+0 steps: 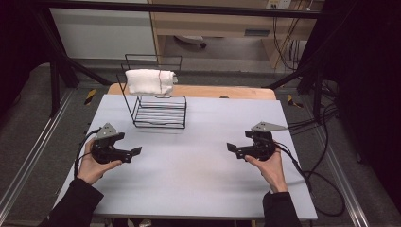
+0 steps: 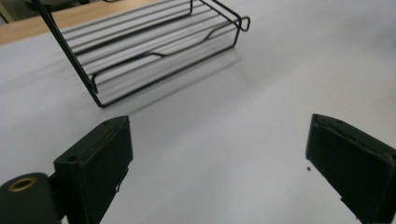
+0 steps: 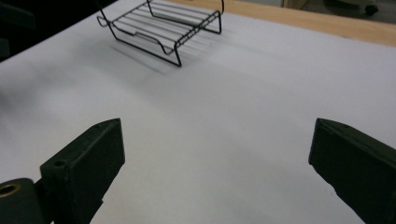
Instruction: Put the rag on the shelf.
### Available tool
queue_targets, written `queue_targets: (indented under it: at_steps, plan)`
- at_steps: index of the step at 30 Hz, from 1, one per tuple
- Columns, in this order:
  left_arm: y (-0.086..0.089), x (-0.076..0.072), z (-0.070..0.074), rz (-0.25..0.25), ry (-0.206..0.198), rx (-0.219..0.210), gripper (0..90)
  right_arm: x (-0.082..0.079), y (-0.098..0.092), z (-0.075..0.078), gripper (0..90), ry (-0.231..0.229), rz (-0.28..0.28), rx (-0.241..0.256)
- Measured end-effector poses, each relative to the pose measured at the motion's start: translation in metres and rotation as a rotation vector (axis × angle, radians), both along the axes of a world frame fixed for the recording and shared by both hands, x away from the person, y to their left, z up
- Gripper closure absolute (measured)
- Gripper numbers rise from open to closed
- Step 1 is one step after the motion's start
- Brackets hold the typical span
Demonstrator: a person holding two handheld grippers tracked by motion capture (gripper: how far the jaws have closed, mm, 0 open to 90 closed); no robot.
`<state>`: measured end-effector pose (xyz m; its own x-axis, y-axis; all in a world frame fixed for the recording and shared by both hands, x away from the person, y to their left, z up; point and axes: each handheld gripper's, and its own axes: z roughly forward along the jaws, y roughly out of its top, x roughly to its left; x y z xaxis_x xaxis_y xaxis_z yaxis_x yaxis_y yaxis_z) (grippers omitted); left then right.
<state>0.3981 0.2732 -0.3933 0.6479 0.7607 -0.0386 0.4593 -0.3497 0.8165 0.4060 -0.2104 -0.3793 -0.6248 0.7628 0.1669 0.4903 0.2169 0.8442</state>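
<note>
A black wire rack [image 1: 158,111] stands at the back middle of the white table [image 1: 189,179]. A rolled white towel [image 1: 150,81] rests on the rack's upper tier; the lower shelf [image 2: 154,51] is bare. My left gripper [image 1: 135,152] is held low at the left, a short way in front of the rack, jaws wide apart with nothing between them. My right gripper [image 1: 232,148] is held at the right, pointing left toward the middle, also open and empty. The rack's lower shelf [image 3: 166,28] lies far ahead in the right gripper view.
A wooden strip [image 1: 227,92] runs along the table's far edge behind the rack. Black cables [image 1: 321,184] trail off the table's right side. Metal frame rails [image 1: 28,156] flank the table. Bare white surface lies between the two grippers.
</note>
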Motion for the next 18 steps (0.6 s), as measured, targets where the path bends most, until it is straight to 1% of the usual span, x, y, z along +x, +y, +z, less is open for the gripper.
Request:
queue_targets:
  at_steps: [1, 4, 6, 11, 13, 15, 18]
  plan:
    - [0.000, -0.001, -0.003, 0.000, 0.004, -0.003, 6.3, -0.003, -0.003, -0.006, 3.7, 0.006, 0.002, -0.006]
    - [0.000, -0.006, -0.011, -0.008, 0.014, 0.000, 5.5, -0.008, -0.010, -0.018, 2.7, 0.025, 0.003, -0.011]
    - [0.002, -0.008, -0.018, -0.007, 0.021, 0.010, 5.3, -0.013, -0.016, -0.025, 2.0, 0.030, 0.005, -0.011]
    - [0.006, -0.013, -0.028, -0.012, 0.031, 0.014, 5.3, -0.023, -0.028, -0.039, 0.5, 0.040, -0.002, -0.016]
    - [0.007, -0.015, -0.031, -0.018, 0.027, 0.021, 5.3, -0.027, -0.035, -0.045, 0.7, 0.047, -0.003, -0.013]
    - [0.008, -0.017, -0.034, -0.020, 0.024, 0.016, 5.5, -0.031, -0.039, -0.050, 0.8, 0.064, -0.007, -0.003]
    - [0.008, -0.019, -0.038, -0.016, 0.023, 0.009, 5.5, -0.036, -0.046, -0.055, 0.9, 0.075, -0.018, 0.008]
